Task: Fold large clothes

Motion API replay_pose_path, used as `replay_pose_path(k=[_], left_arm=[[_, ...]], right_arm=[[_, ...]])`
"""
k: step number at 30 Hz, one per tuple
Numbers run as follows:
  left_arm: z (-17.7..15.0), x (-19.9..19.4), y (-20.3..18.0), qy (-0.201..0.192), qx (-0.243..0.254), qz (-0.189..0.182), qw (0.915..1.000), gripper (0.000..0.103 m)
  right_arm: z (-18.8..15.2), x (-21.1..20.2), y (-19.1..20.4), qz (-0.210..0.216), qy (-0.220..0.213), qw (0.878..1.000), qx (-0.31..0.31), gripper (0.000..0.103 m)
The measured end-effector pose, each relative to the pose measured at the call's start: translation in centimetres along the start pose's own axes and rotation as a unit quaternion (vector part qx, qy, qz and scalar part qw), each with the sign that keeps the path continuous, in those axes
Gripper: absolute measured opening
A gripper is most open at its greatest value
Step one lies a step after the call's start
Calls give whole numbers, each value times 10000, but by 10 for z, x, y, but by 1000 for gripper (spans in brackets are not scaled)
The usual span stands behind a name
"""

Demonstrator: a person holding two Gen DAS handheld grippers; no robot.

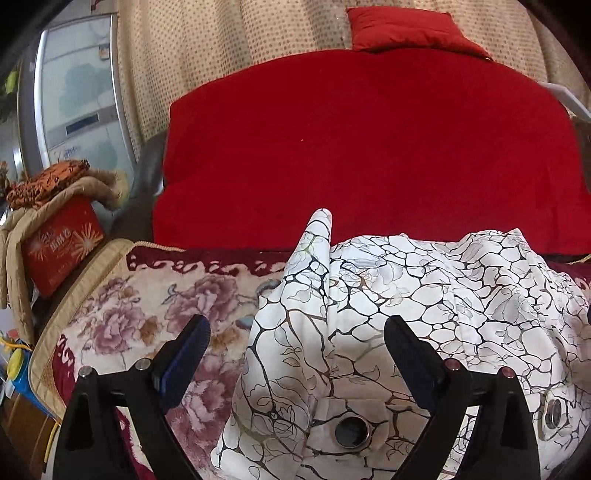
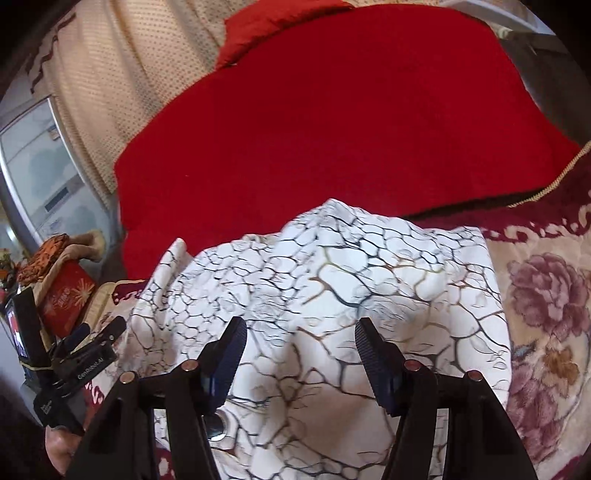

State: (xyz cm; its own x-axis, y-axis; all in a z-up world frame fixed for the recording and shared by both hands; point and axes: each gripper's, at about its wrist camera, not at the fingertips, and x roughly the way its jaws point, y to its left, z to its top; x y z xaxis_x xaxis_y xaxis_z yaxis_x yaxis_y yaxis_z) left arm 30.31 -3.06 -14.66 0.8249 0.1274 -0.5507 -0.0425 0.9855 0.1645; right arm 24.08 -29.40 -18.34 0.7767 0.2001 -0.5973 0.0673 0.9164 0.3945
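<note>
A large white cloth with a dark cracked-stone print (image 1: 424, 317) lies bunched on a floral blanket (image 1: 147, 314). It has metal eyelets (image 1: 351, 431) along its near edge. My left gripper (image 1: 297, 332) is open just above the cloth's left part, holding nothing. In the right wrist view the same cloth (image 2: 332, 295) fills the middle. My right gripper (image 2: 300, 334) is open over it, empty. One eyelet (image 2: 218, 424) shows by its left finger. The left gripper's body (image 2: 70, 365) shows at the left edge.
A big red cushion (image 1: 369, 147) lies beyond the cloth, with a small red pillow (image 1: 410, 29) behind it and a dotted beige curtain (image 1: 221, 44). A red box (image 1: 61, 243) and piled fabrics stand at the left. The floral blanket (image 2: 546, 314) extends to the right.
</note>
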Motion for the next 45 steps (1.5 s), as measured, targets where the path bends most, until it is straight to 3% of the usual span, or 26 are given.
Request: replay_pose_path(k=[15, 20, 25, 30, 45], left_arm=[[-1, 9, -29, 150, 169, -221, 9995, 96], [-4, 17, -52, 437, 231, -582, 9971, 96], [-14, 27, -85, 897, 482, -1062, 9891, 96], [-21, 30, -105, 908, 714, -895, 9893, 96], [-23, 30, -104, 866, 709, -869, 9899, 96]], right_arm=[[-3, 26, -7, -127, 186, 9996, 193, 64], [0, 22, -16, -261, 87, 9994, 230, 64], [6, 20, -31, -635, 45, 9977, 242, 64], [7, 33, -50, -1178, 320, 9920, 327, 64], [4, 29, -33, -1347, 217, 9906, -138, 64]])
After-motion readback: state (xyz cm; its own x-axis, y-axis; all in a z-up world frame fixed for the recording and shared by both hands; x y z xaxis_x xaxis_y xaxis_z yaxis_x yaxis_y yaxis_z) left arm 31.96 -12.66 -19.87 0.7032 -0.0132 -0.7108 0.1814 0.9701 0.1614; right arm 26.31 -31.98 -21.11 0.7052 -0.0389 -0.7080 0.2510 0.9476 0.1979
